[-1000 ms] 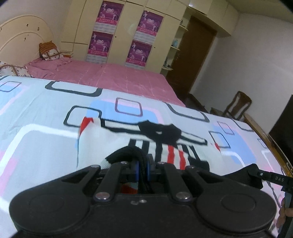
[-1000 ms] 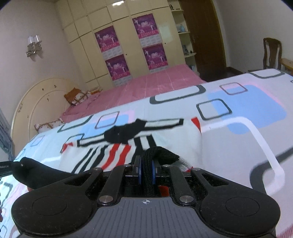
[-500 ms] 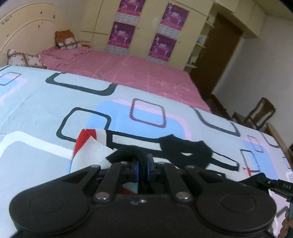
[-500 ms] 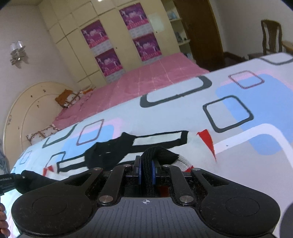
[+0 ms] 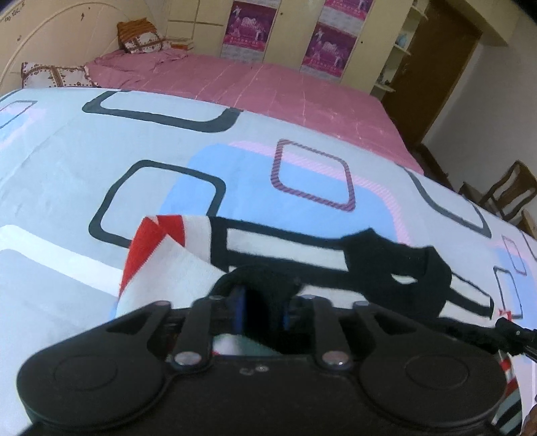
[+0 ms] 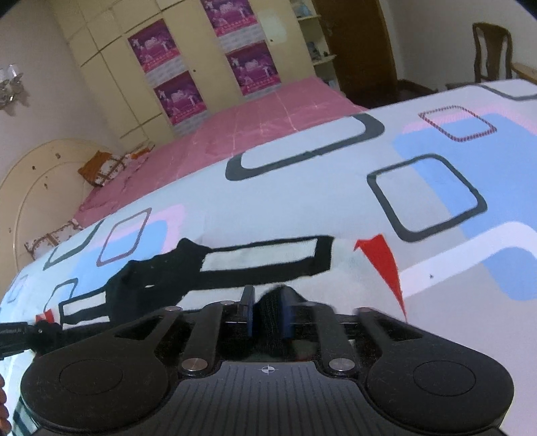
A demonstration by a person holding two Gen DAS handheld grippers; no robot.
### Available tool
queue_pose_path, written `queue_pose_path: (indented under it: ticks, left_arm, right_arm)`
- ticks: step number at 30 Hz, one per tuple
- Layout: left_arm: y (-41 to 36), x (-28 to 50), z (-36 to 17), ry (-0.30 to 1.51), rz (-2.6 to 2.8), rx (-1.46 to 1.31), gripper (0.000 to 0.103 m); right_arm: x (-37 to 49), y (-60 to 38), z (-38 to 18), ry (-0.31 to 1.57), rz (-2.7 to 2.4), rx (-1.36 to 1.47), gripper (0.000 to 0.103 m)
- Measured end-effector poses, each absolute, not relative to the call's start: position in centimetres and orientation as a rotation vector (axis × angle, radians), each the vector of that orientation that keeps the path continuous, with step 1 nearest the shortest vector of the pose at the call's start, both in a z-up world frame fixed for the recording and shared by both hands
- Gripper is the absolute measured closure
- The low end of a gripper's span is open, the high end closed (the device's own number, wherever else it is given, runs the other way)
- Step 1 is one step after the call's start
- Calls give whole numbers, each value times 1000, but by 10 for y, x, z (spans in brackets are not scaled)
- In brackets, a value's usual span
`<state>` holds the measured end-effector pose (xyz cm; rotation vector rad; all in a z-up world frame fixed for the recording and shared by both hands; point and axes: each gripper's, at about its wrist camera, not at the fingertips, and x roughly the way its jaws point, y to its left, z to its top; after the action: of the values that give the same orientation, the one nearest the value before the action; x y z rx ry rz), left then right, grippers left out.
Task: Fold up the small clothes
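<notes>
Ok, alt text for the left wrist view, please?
The left gripper, jaws opening with dark cloth between them, releases a white, black and red garment onto a patterned bedsheet. Behind are a pink bed and a cream wardrobe.

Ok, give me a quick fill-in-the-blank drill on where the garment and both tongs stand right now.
1. The garment lies on the patterned ____.
2. Dark fabric sits between the left tongs and the right tongs, whose jaws are ____.
3. The bed behind has a ____ sheet.

Answers: bedsheet; opening; pink
</notes>
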<state>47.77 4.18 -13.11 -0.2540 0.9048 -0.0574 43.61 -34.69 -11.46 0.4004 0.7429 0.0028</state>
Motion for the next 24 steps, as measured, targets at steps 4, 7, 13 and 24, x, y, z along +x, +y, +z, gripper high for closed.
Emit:
queue_pose_path:
  ticks: [4,7,13,24]
  left_arm:
    - [54,474,-127,896,-93,-315,72]
    - [63,462,-115,815,-83,-329,39]
    - [56,453,-105,763,-152,-213,33]
    - [31,470,-140,840,-133,-39,71]
  right_arm:
    - [431,-349,-105,666,-8,354,26]
    - [426,-355,-101,650,16,350,26]
    - [424,-366,-102,638,37,378,26]
    - [449,-340,-128,771,115,226,34]
